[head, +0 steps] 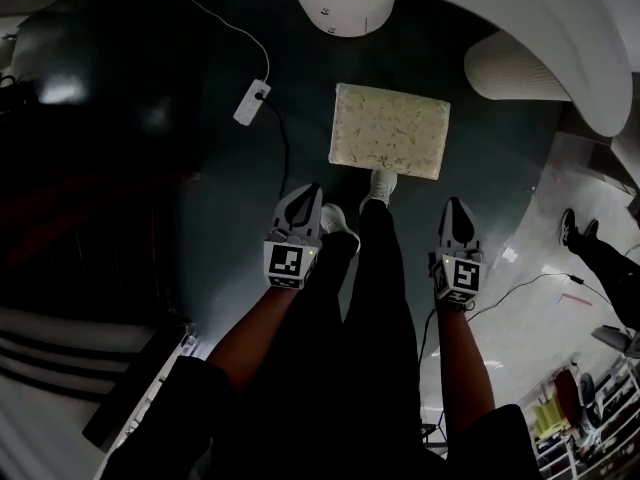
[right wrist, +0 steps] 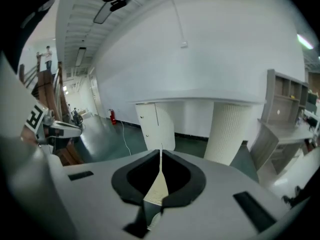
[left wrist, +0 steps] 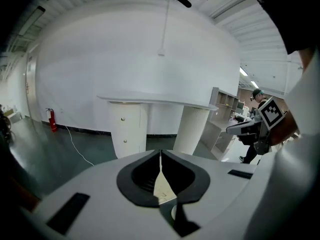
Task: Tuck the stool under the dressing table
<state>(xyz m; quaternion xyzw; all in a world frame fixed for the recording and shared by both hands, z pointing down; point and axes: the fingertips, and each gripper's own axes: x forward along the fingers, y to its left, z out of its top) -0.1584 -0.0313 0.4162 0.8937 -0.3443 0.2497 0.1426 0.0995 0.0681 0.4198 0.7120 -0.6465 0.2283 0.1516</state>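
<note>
Rectangular cream fleecy-topped stool [head: 390,130] stands on the dark floor, just short of the white dressing table [head: 520,3]. Left claw [head: 305,196] and right claw [head: 455,208] are clenched, empty. Stool probably light, stiff-framed, soft-topped; push its near edge.

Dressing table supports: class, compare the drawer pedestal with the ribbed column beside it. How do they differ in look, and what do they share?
The drawer pedestal has a smooth front with two small knobs; the ribbed column is grooved from top to bottom and has no knobs. In both gripper views the drawer pedestal stands on the left and the ribbed column on the right. Both are white, stand on the dark floor and carry the tabletop.
</note>
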